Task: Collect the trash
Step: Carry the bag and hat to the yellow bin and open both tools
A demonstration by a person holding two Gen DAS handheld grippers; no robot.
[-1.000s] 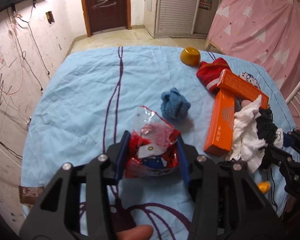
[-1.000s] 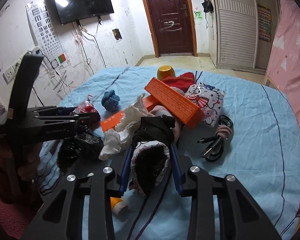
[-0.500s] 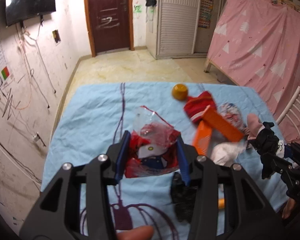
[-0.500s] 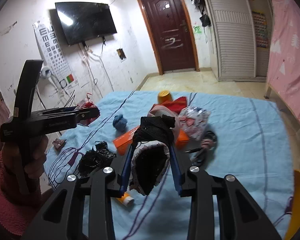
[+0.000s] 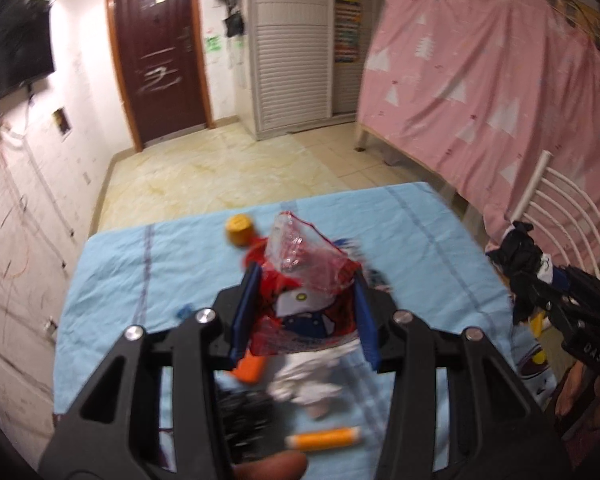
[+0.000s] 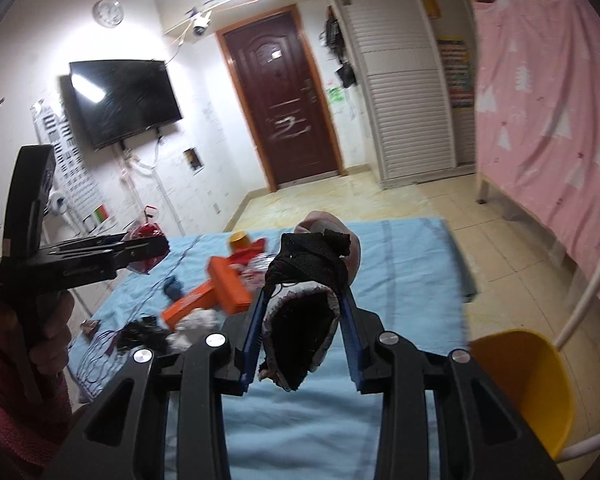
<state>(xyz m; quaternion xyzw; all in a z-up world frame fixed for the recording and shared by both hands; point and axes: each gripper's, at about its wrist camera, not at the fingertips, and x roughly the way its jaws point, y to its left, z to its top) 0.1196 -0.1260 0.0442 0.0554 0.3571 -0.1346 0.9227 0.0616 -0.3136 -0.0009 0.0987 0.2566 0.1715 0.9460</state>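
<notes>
Landmark: the blue bedsheet (image 5: 112, 272), covering the work surface.

Change over the last second: both grippers have risen from just above the sheet to well above it. Floor, door (image 6: 284, 104) and pink curtain (image 5: 500, 92) now fill most of each view, and the sheet has shrunk to the lower middle. Both loads came up with the tools.

Pink and black slipper (image 6: 304, 300): clamped in the right gripper (image 6: 302, 328), jaws closed on its sides, well above the sheet's near edge.

Red snack wrapper (image 5: 304, 292): crumpled, with a clear torn flap; left gripper (image 5: 306, 312) jaws are pressed on it from both sides, held above the sheet's middle.

Left on the sheet: orange boxes (image 6: 220, 288) at centre, white crumpled cloth (image 5: 308, 376) just nearside of them, black crumpled bag (image 6: 140, 332) toward the near-left corner, blue knit ball (image 6: 174, 286), orange bowl (image 5: 239, 229) at the far edge, orange tube (image 5: 324, 438) near the front edge.

Reading: pick phase looks done and the transport phase has begun. No bin in view, so drop point unknown. Wrapper counts as trash; the slipper is doubtful. Most clutter still uncollected, so the task is early.
</notes>
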